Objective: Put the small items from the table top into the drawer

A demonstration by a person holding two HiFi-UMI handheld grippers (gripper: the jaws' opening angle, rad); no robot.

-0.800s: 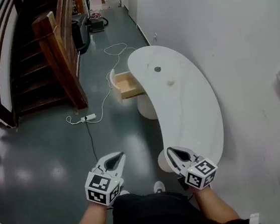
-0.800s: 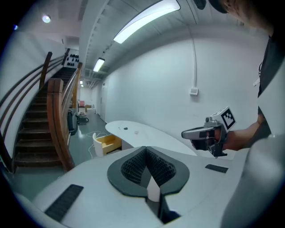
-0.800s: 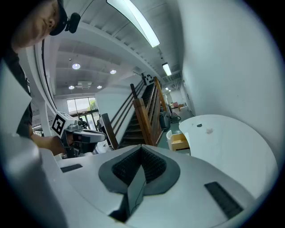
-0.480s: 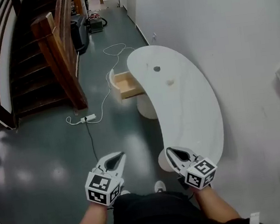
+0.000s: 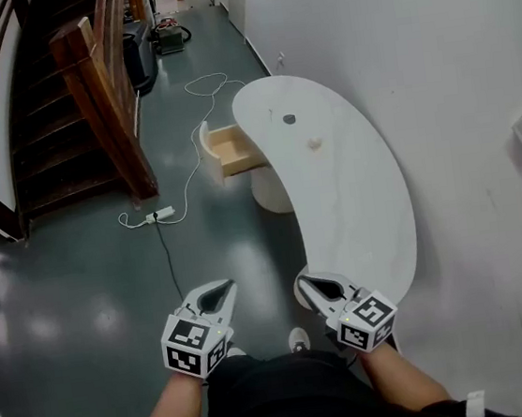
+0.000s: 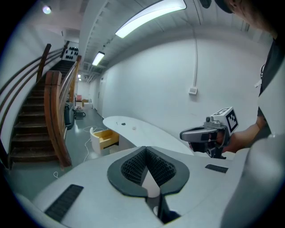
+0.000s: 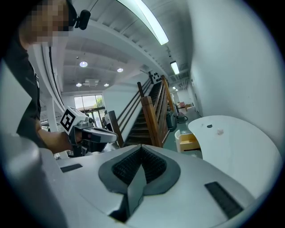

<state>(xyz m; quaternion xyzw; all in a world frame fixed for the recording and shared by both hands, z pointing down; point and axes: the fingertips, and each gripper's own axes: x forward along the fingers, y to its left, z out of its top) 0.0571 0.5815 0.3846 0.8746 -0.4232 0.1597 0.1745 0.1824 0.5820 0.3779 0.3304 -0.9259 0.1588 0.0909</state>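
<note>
A white kidney-shaped table stands along the wall. Two small items lie at its far end: a dark round one and a pale one. Under that end a wooden drawer stands pulled out, and it shows again as the yellow drawer in the left gripper view. My left gripper and right gripper hang side by side near my waist, well short of the items. Both are shut with nothing between their jaws. The right gripper view shows the two items far off.
A wooden staircase with its newel post rises at the left. A white cable and power strip lie on the dark green floor between stairs and table. A wall bounds the right side.
The table and drawer have shifted slightly up and left in the head view, as my head moved. Both grippers stay shut in much the same place, the right one edging left.
</note>
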